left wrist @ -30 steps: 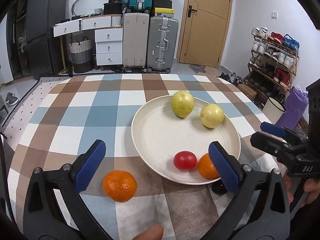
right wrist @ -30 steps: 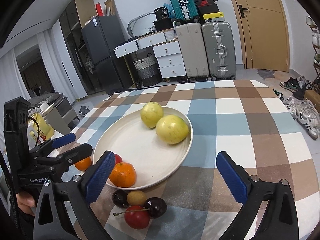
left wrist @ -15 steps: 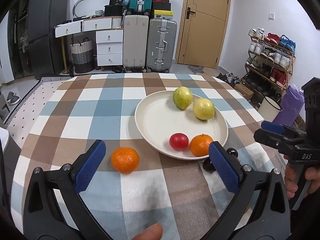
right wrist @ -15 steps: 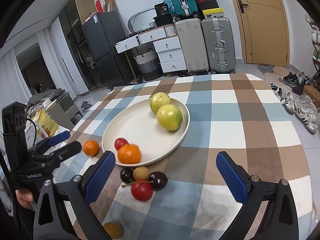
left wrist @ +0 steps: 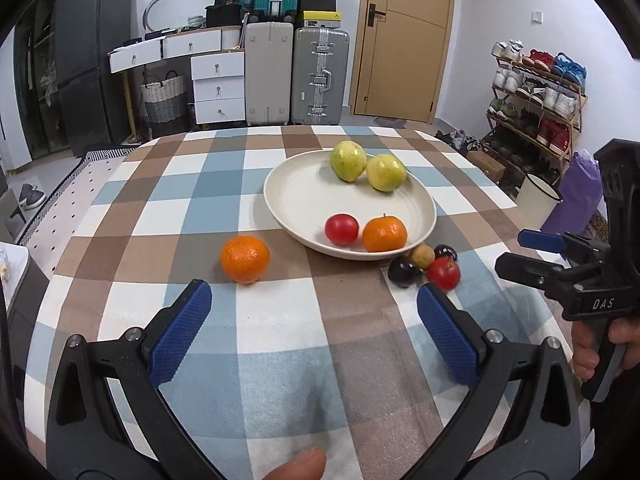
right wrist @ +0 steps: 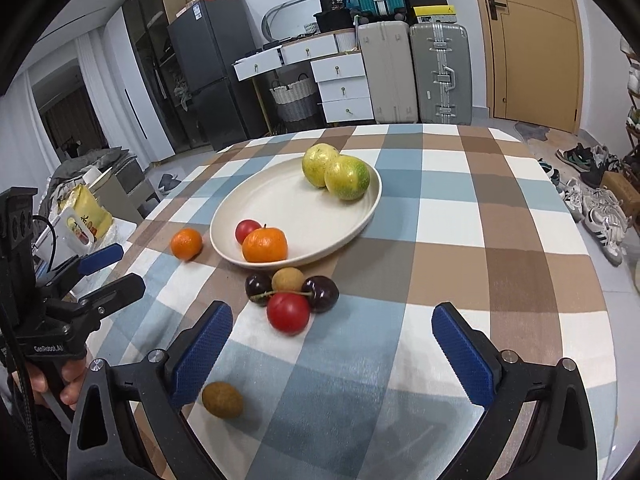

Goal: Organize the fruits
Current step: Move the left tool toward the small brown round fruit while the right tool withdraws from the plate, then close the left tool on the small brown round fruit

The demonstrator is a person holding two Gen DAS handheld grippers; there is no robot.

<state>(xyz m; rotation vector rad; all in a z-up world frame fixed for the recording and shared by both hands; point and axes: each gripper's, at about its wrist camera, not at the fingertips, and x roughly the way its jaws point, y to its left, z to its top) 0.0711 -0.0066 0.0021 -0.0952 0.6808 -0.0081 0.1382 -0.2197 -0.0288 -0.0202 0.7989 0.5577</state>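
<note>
Mandarin [left wrist: 245, 259] sits just ahead of my left gripper [left wrist: 316, 328], nearer its left finger; both grippers' jaws spread wide, holding nothing.

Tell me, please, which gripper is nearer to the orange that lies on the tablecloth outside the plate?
Left. The left gripper is open just in front of the loose orange, close to its left finger. The right gripper is farther, behind the small fruit cluster.
</note>
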